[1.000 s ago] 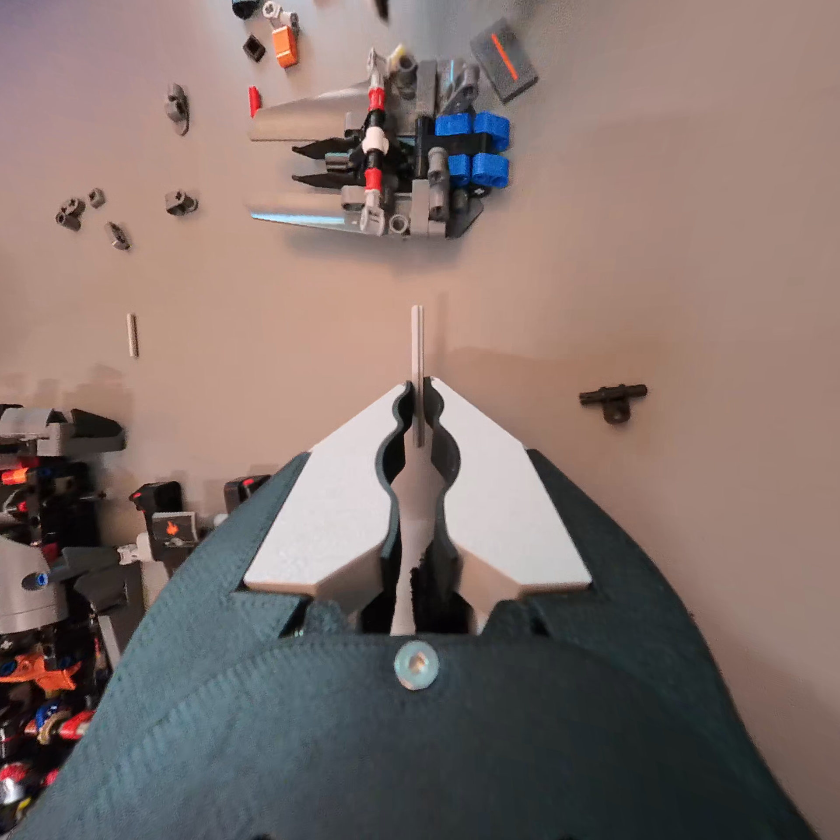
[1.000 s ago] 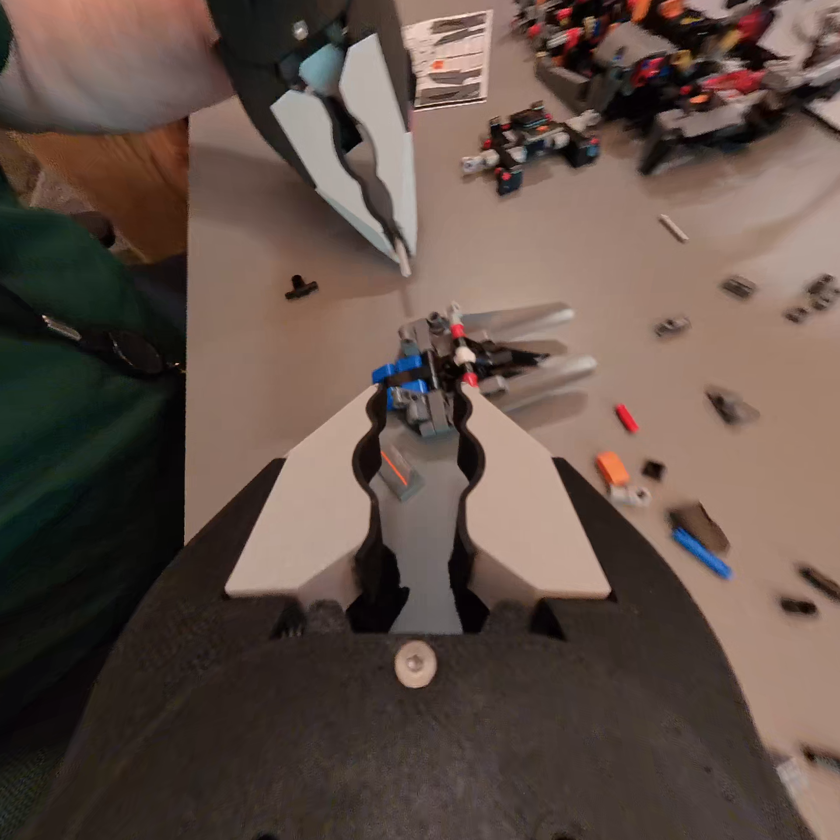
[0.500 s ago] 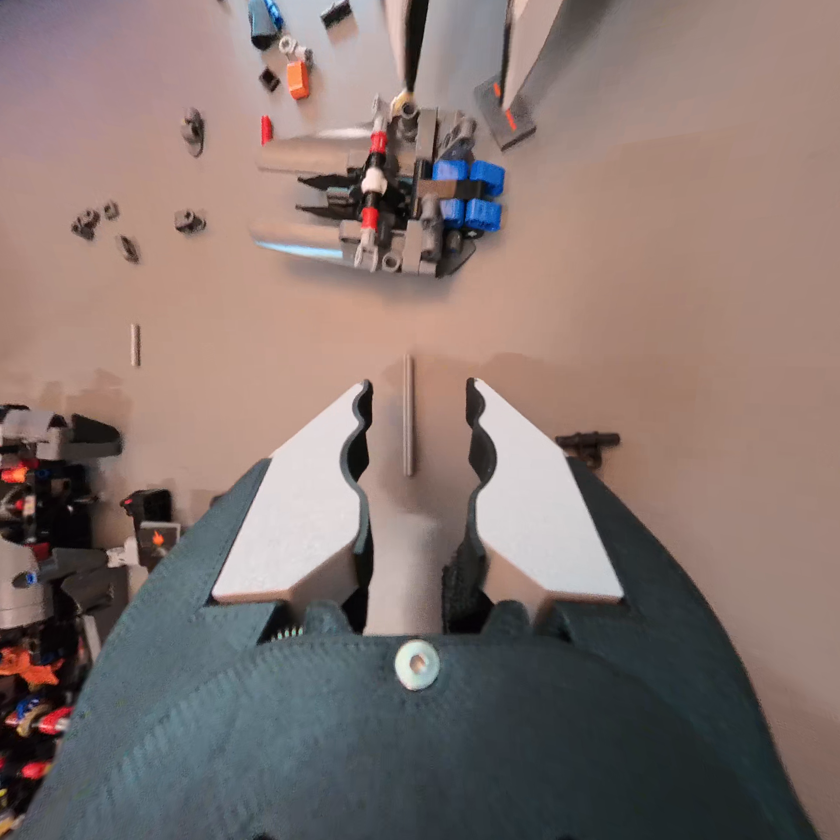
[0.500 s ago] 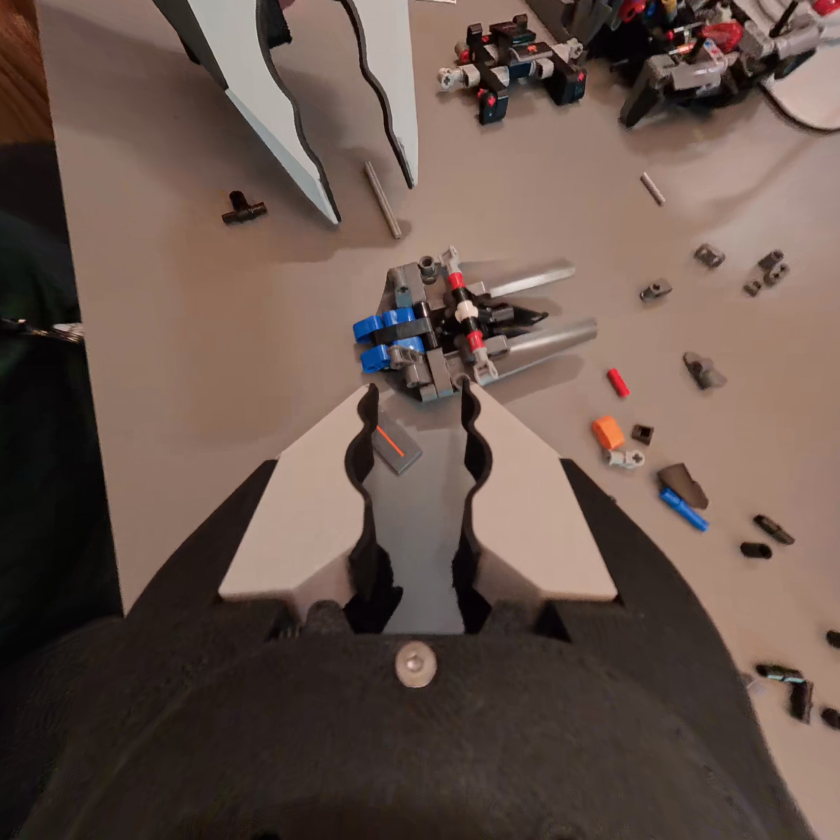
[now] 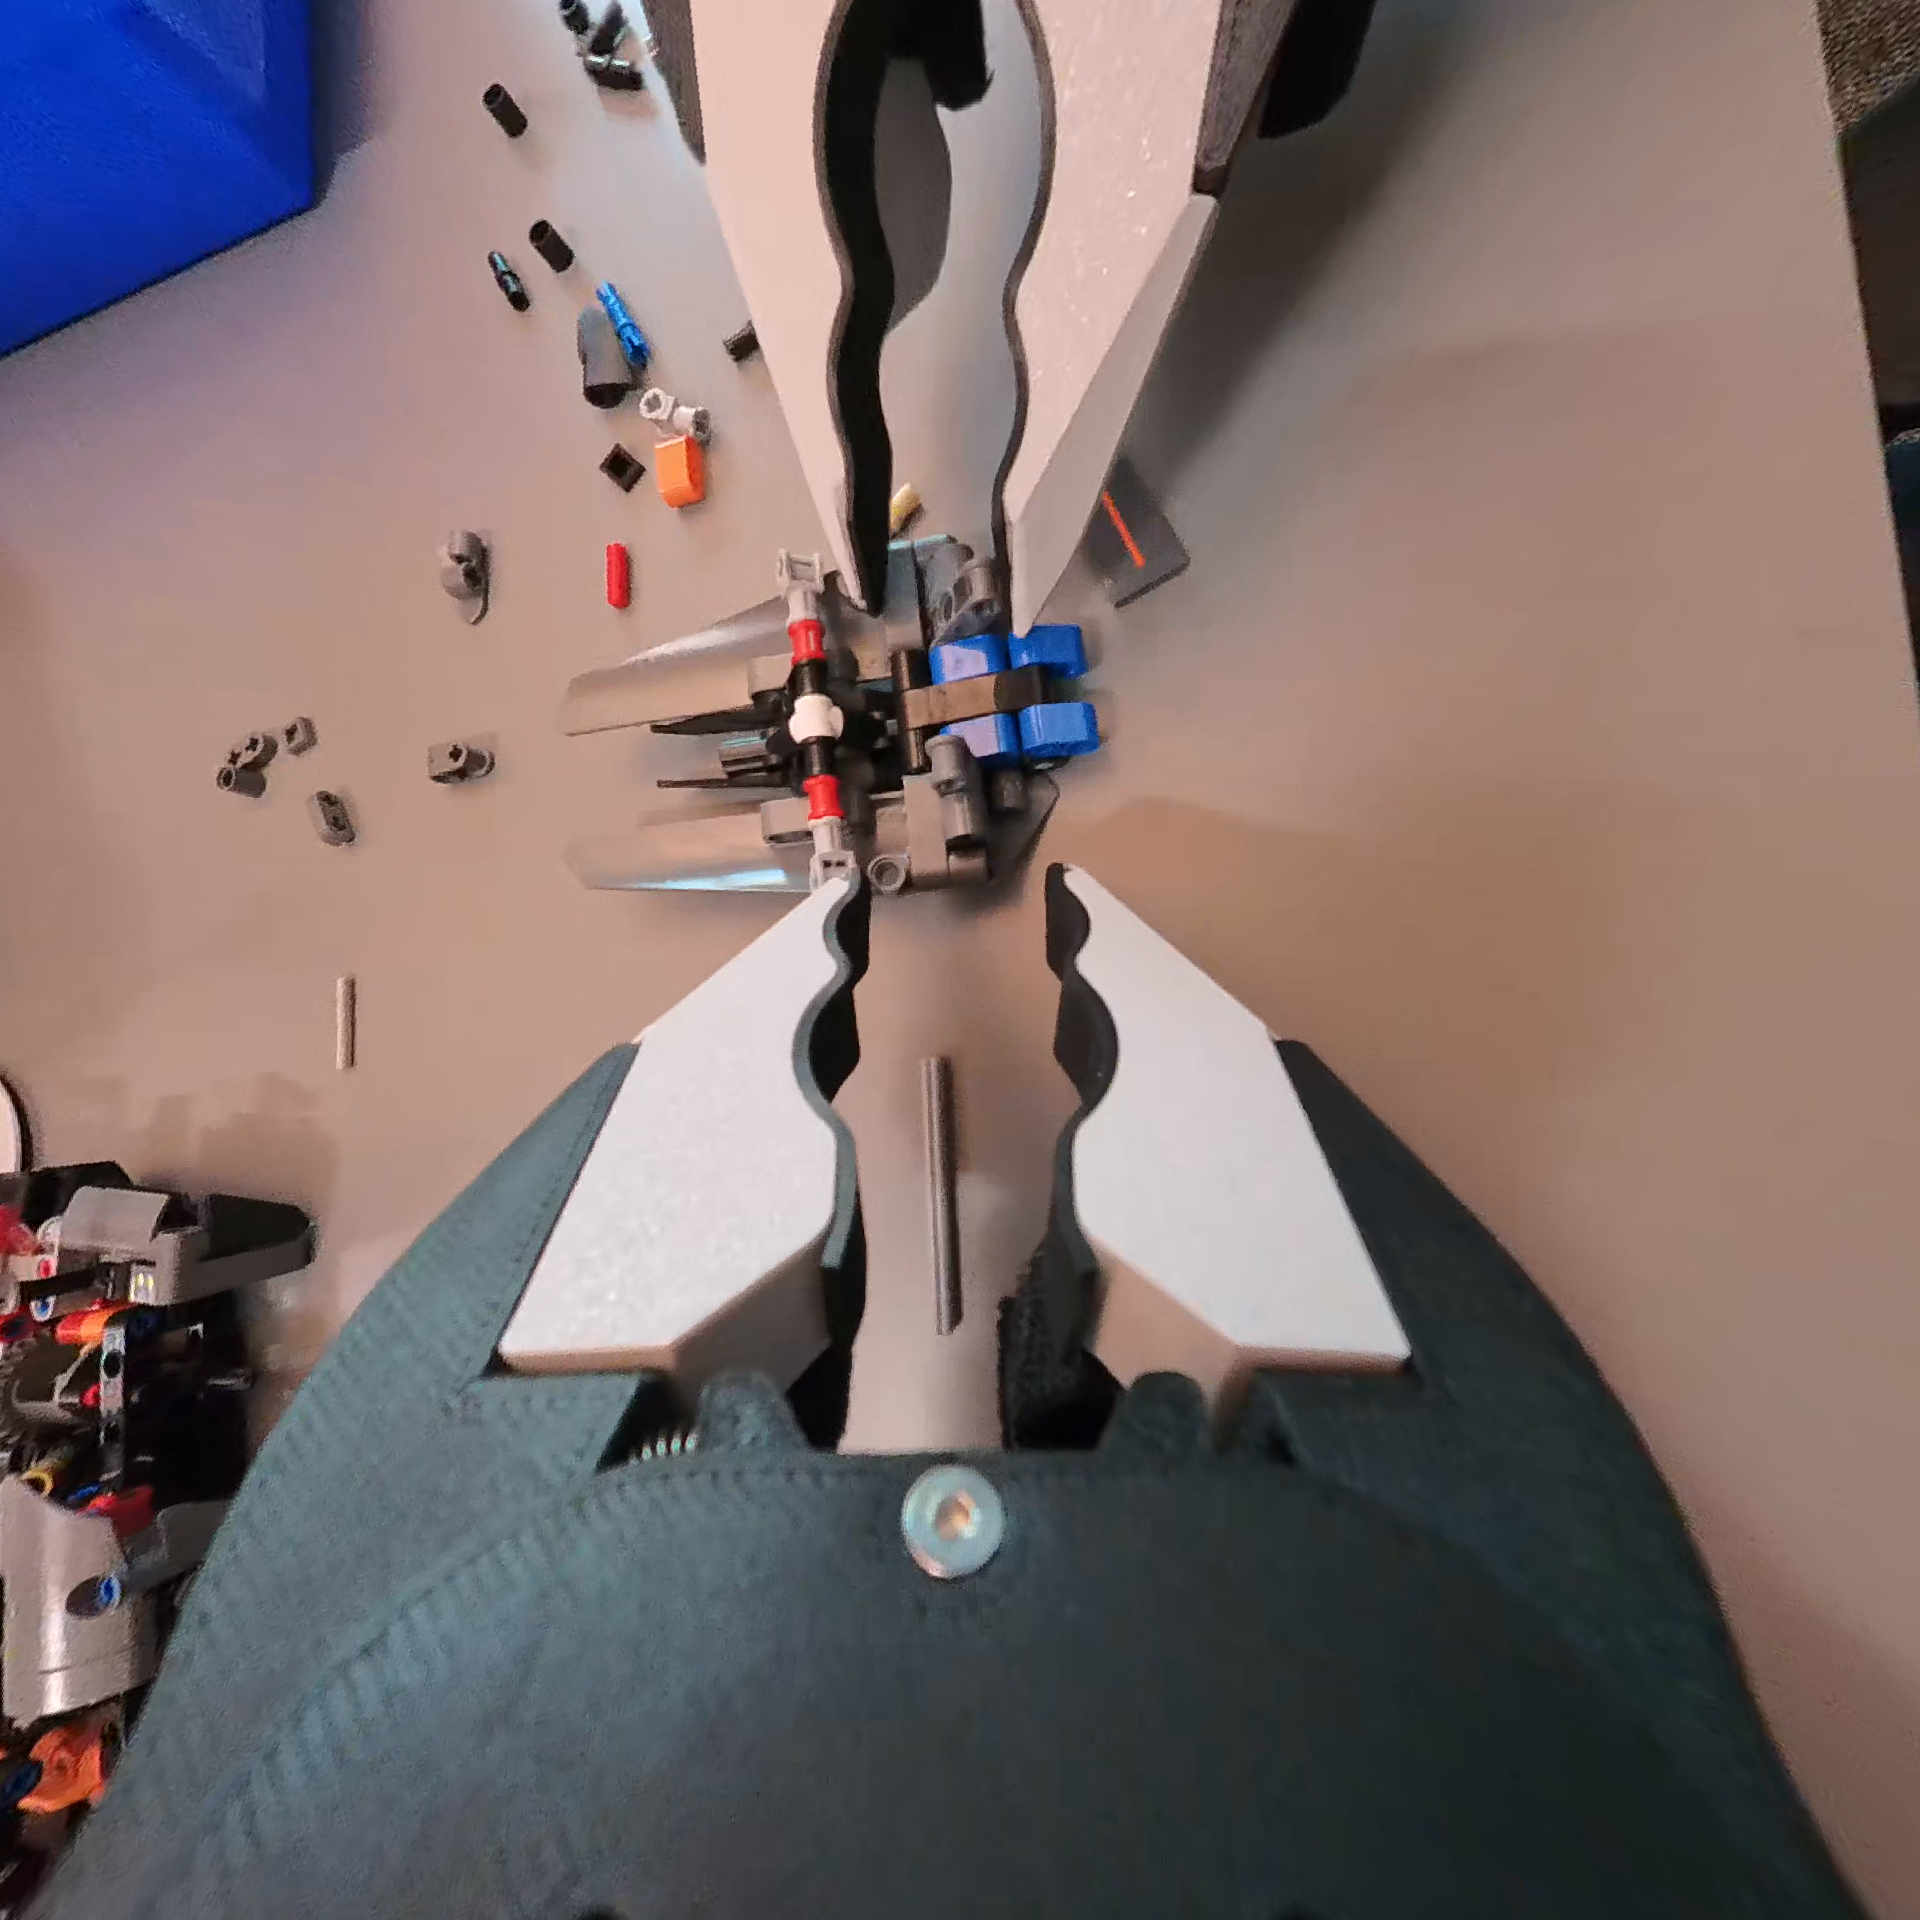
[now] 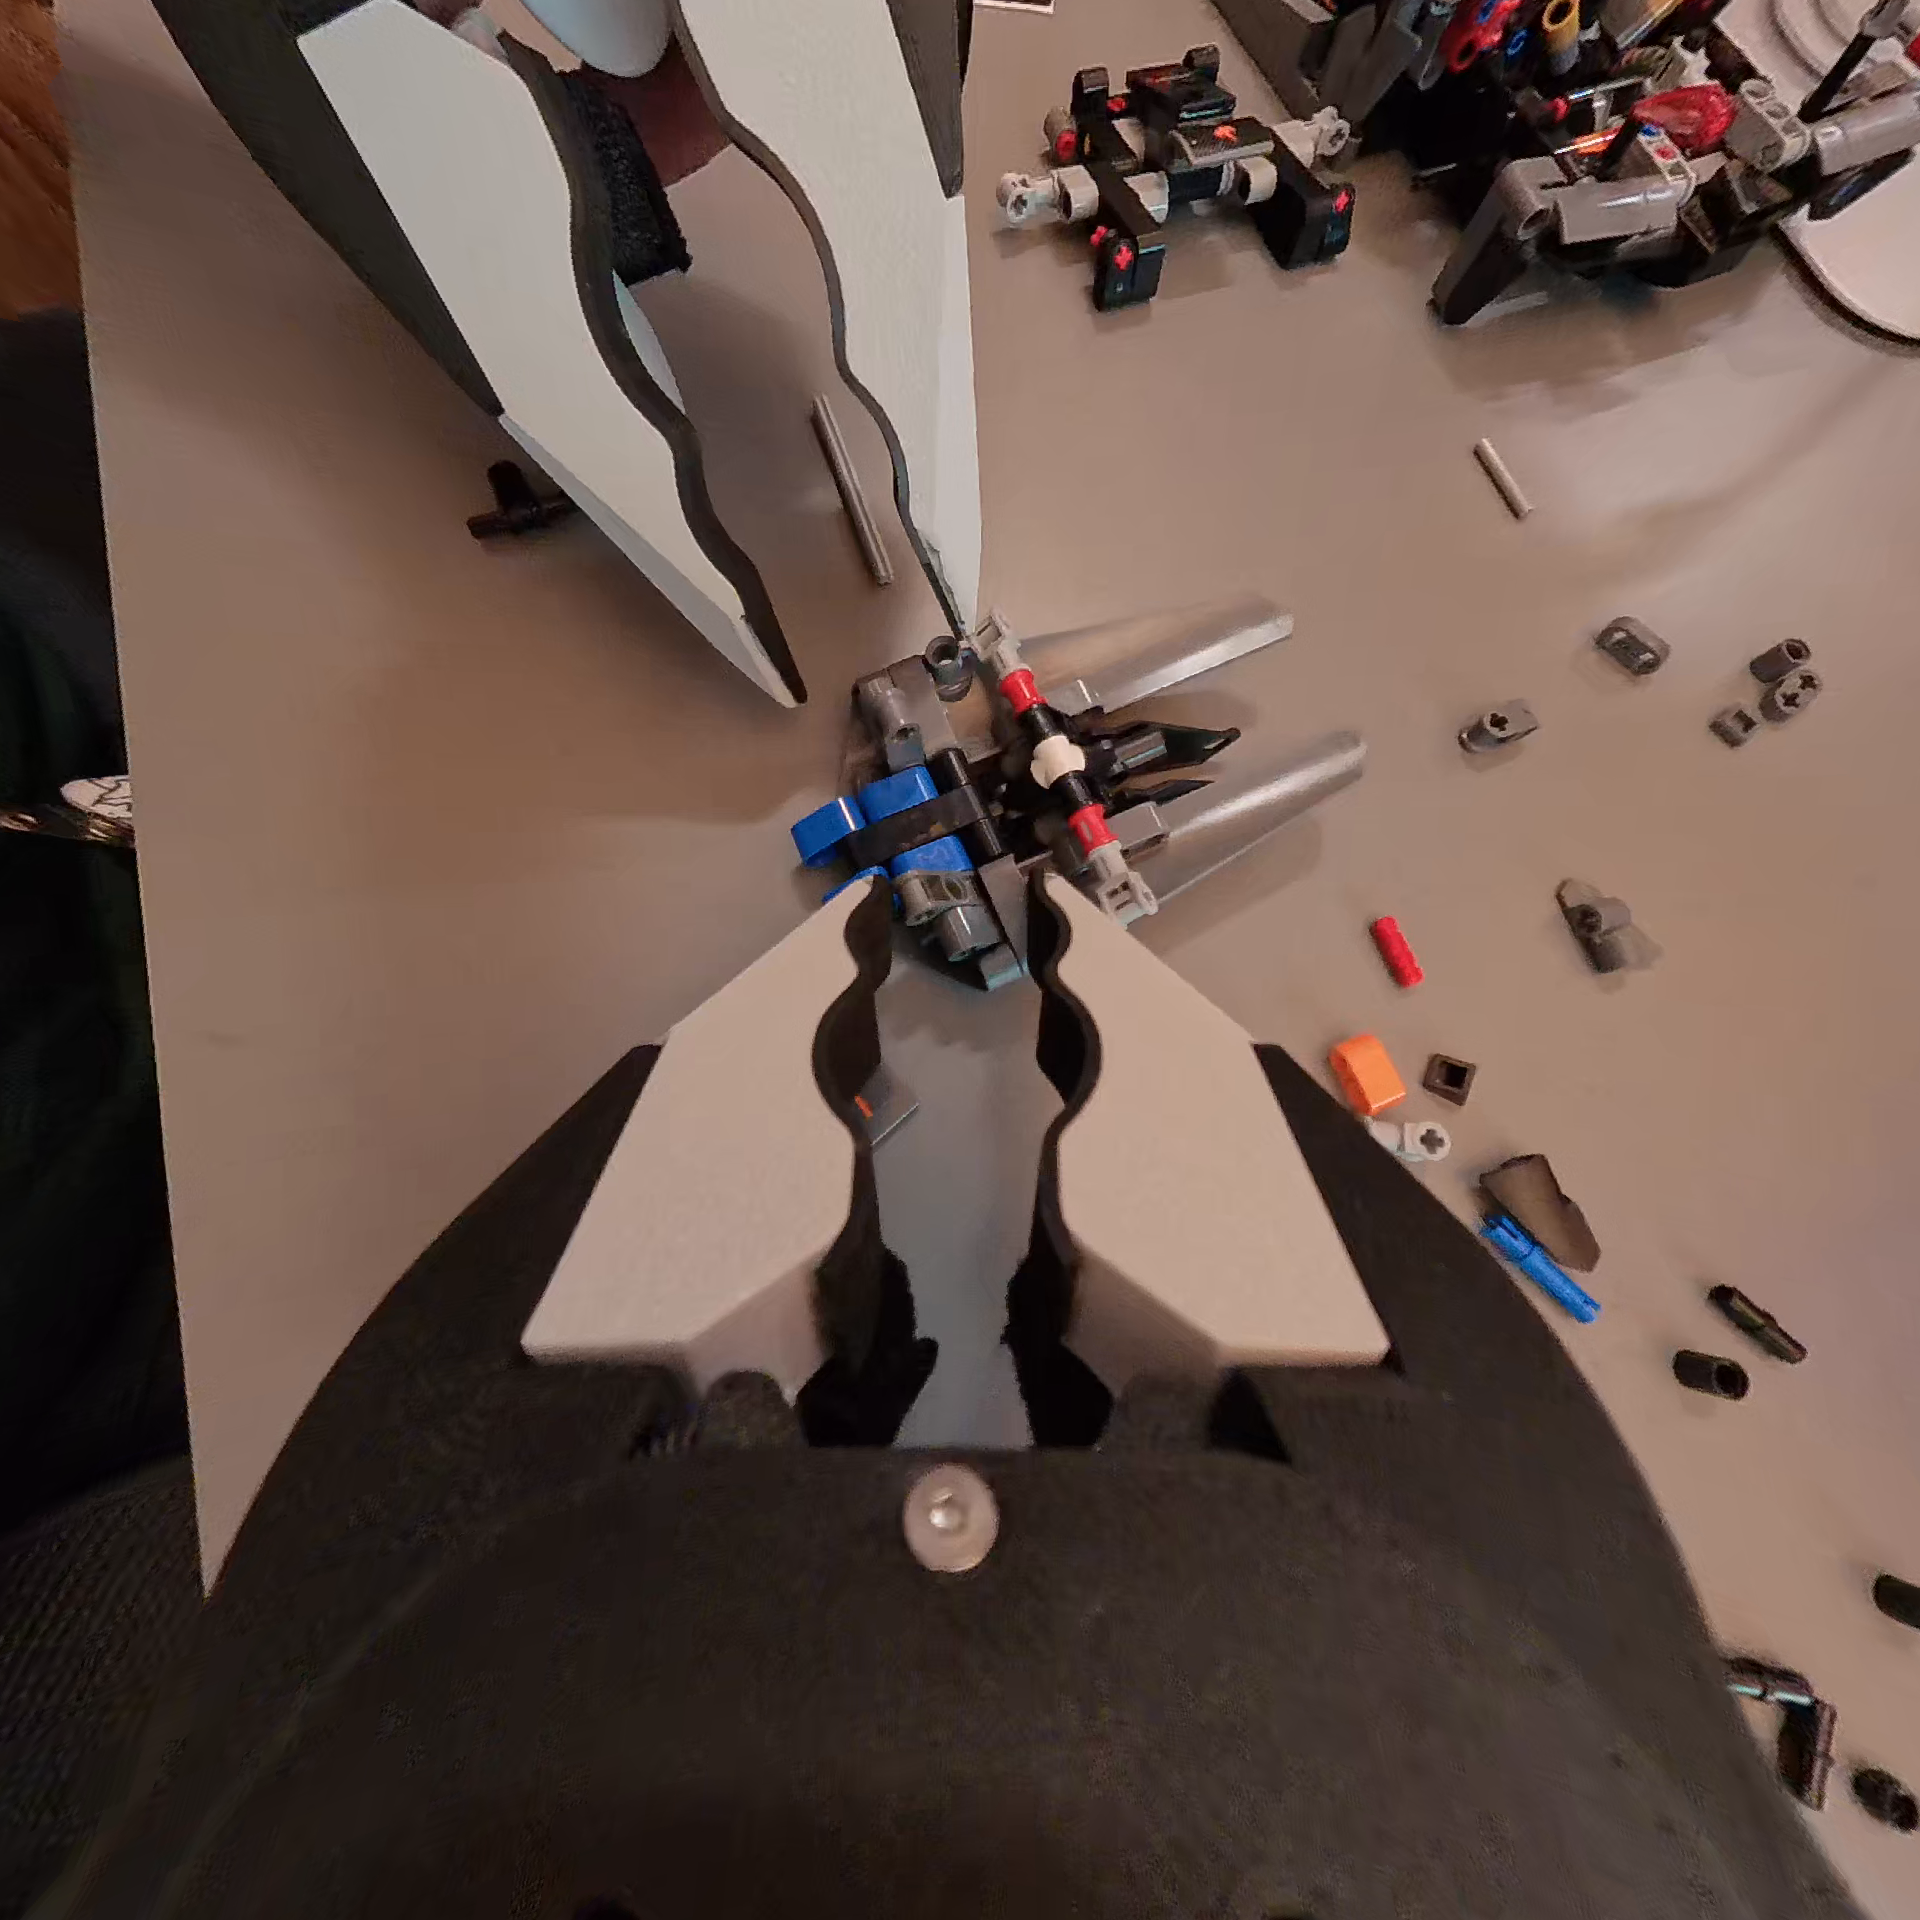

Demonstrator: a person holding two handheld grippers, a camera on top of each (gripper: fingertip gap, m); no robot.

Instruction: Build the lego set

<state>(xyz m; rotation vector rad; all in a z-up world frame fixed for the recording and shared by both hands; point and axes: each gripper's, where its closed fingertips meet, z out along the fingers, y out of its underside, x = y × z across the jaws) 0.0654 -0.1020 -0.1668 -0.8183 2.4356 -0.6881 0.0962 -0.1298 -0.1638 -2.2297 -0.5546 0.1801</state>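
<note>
two handheld grippers face each other across a small lego sub-assembly (image 5: 831,748) lying on a grey-beige table (image 5: 1455,935). the assembly has blue blocks at one end, a rod with red and white collars across its middle, and two silver blades with black spikes between them pointing away. the left gripper (image 5: 954,883), dark teal with pale grey fingers, has its jaws spread apart and holds nothing; its tips sit just beside the near edge of the assembly, and one fingertip looks to be at or touching a grey connector, though contact cannot be confirmed. a thin grey axle (image 5: 943,1195) lies flat on the table between its fingers, untouched. the right gripper (image 6: 956,894), black with pale grey fingers, is also parted, its tips straddling the grey and blue end of the assembly without clearly gripping it. a dark grey tile with an orange stripe (image 5: 1132,535) lies beside and partly under it. loose parts are scattered nearby: an orange piece (image 6: 1366,1075), a red pin (image 6: 1394,951), a blue pin (image 6: 1538,1268), a second short grey axle (image 6: 1503,478) and a black connector (image 6: 514,507). larger built lego sections (image 6: 1610,135) sit further off at the table's edge.
</note>
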